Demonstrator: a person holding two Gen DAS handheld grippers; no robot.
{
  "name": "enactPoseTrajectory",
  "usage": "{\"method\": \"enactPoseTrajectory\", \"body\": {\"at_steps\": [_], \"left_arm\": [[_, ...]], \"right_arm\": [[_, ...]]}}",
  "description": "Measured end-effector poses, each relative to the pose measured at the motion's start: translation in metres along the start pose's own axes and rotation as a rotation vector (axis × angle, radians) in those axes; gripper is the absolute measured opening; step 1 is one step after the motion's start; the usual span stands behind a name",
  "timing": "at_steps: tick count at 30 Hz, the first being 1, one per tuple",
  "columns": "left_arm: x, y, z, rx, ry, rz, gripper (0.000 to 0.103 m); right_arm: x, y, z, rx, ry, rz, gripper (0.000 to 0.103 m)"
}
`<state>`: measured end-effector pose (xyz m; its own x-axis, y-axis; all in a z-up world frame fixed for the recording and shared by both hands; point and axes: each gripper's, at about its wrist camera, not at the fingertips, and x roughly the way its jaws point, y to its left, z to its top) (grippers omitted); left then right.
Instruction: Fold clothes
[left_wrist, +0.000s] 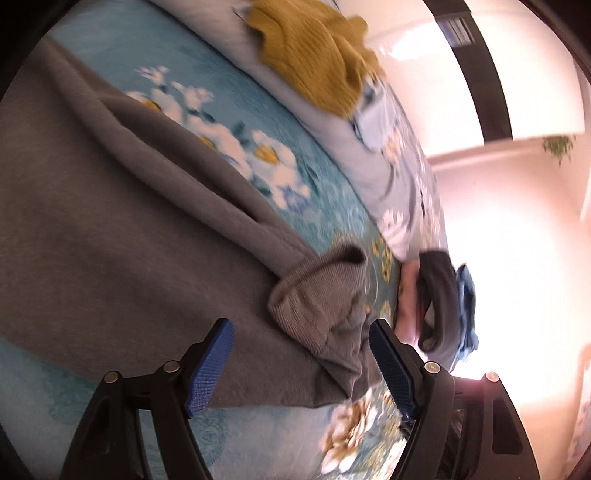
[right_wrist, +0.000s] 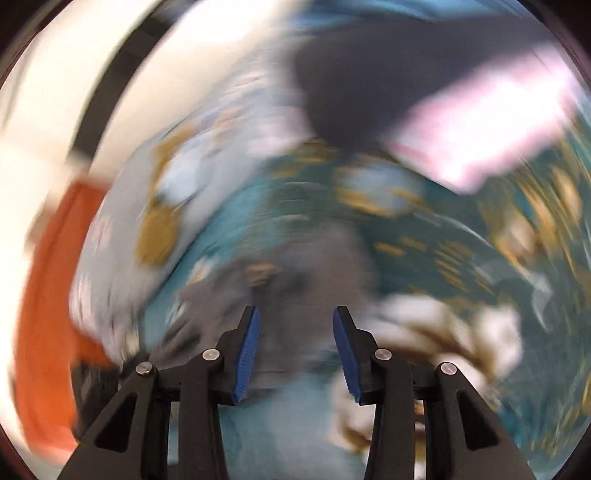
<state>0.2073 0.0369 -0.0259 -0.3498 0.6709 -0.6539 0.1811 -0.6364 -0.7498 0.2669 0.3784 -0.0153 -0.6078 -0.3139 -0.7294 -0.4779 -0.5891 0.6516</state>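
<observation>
Left wrist view: sharp enough to read, tilted sideways.
Left gripper (left_wrist: 301, 363): fingers spread wide apart, gripping nothing; the blue pads (left_wrist: 210, 365) stand on either side of the garment's edge, above it.
Grey sweatshirt (left_wrist: 110, 229): lies spread on the bed, filling the left and middle of the view; its ribbed cuff (left_wrist: 321, 295) is folded back on the body of the garment, just ahead of the fingers.
Bedspread (left_wrist: 229, 103): teal with white and yellow flowers, under the sweatshirt and showing beyond it and below it.
Mustard knit garment (left_wrist: 310, 55): crumpled at the far side of the bed, resting on a pale grey-blue quilt (left_wrist: 332, 136).
Dark garment (left_wrist: 437, 295): bunched near the bed's edge, with pink cloth and blue cloth (left_wrist: 467, 306) touching it.
Right wrist view: heavily motion-blurred; few details can be told.
Right gripper (right_wrist: 295, 350): fingers parted with a clear gap, nothing between them.
Beneath the right fingers: a grey blurred patch, likely the sweatshirt, on the teal flowered bedspread.
Far side, right view: a dark cloth (right_wrist: 351, 88) and a pale pink cloth (right_wrist: 491, 125) lie side by side; whether they touch cannot be told.
Left edge, right view: an orange shape (right_wrist: 48, 295), too blurred to identify.
</observation>
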Motion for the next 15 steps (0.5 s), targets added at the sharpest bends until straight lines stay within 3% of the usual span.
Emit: {"method": "enactPoseTrajectory", "body": {"at_steps": [4,8,11,14,15], "left_arm": [[-0.003,0.005,0.000,-0.015,0.002,0.020,0.079],[-0.010,0.029,0.001,-0.153,-0.052,0.019,0.079],[-0.013,0.038,0.001,-0.201,-0.072,0.017,0.079],[-0.016,0.045,0.001,-0.240,-0.088,0.015,0.079],[-0.017,0.047,0.001,-0.252,-0.093,0.015,0.079]], "right_arm": [[0.019,-0.030,-0.003,0.154,0.032,0.033,0.043],[0.037,-0.031,-0.003,0.224,0.031,0.041,0.043],[0.042,-0.024,-0.001,0.238,0.008,0.050,0.042],[0.045,-0.014,0.003,0.216,0.001,0.028,0.009],[0.045,-0.011,0.005,0.200,0.002,0.015,0.009]]}}
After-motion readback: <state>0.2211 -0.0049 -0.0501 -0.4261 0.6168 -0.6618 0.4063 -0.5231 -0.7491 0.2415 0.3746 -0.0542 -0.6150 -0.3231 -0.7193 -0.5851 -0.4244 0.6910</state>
